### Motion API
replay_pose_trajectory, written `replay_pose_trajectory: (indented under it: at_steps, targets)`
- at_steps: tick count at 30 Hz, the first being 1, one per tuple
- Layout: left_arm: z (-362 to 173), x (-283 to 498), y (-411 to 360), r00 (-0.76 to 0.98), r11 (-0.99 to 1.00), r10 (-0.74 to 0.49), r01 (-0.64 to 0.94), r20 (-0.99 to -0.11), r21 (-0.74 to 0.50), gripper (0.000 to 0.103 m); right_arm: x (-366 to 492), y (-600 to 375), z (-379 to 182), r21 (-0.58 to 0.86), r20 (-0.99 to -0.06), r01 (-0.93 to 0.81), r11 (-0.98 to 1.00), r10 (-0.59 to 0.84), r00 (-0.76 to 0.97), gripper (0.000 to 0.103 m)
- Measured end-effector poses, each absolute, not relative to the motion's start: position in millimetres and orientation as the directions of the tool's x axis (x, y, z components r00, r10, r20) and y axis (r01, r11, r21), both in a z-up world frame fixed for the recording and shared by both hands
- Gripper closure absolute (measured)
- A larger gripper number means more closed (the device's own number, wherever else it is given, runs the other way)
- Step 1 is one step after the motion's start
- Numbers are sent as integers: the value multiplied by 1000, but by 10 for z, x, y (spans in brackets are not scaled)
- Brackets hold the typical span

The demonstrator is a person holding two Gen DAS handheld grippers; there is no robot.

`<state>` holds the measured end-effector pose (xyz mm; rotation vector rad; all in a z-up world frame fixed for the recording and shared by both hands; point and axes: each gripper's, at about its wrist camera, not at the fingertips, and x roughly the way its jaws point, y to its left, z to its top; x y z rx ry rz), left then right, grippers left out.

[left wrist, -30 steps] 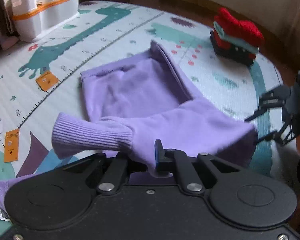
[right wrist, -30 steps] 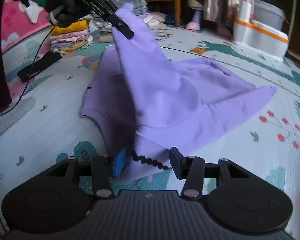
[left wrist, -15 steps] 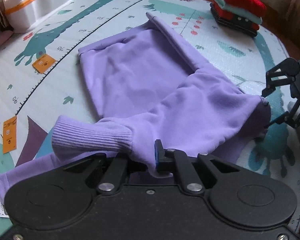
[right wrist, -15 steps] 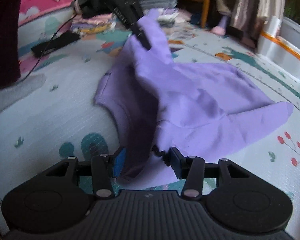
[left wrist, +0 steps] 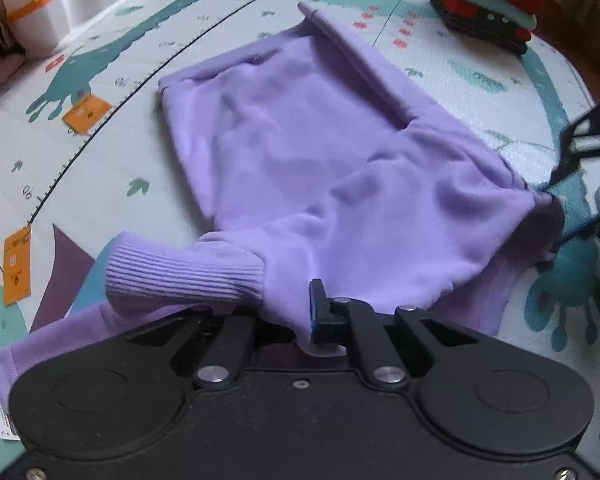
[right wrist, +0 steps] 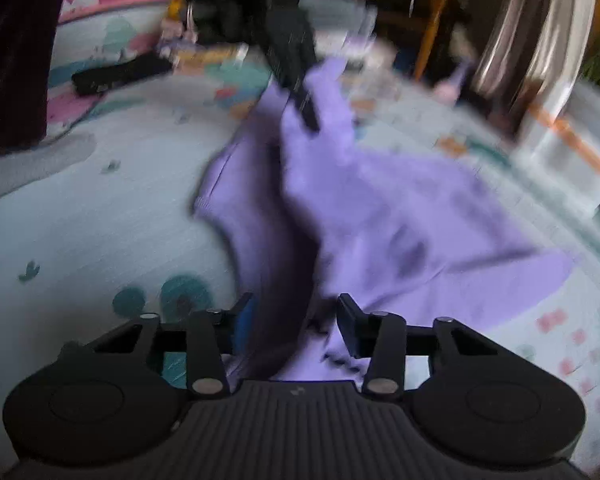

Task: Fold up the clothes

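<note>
The left claw [left wrist: 300, 316] is clamped on the purple sweater [left wrist: 340, 168]; the right claw [right wrist: 296, 320] has been closing, apart around its edge. A shallow bite could let that edge slip free.

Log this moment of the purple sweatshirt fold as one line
left gripper: shut on purple sweatshirt, by cuff | right gripper: jaws just closing, sweatshirt edge between them, grip unclear | garment partly folded on play mat

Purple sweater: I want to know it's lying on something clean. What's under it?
Under the sweater lies a play mat with dinosaur prints, showing all around it. The mat directly beneath is covered, so anything there cannot be seen.
</note>
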<state>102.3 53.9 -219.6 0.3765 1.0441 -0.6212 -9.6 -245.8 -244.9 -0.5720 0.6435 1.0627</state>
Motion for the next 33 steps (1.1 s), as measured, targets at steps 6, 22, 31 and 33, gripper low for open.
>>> replay_pose_trajectory:
  at_steps: [6, 22, 31, 33]
  targets:
    - [-2244, 1057, 551, 359, 771, -279, 636, -891, 15, 98, -137, -2384, -2630, -86, -754, -933, 349, 590, 290, 54]
    - [-2301, 1159, 852, 301, 876, -322, 455, -897, -162, 76, -5, -2346, -2388, -84, -704, -918, 387, 629, 330, 51]
    - [-2214, 1277, 1818, 369, 990, -129, 93, -921, -101, 69, -113, -2211, -2728, -101, -758, -941, 322, 588, 282, 46]
    - [-2120, 1393, 1864, 399, 996, -46, 93, -916, -10, 69, -89, -2188, -2730, -90, -757, -941, 326, 592, 277, 46]
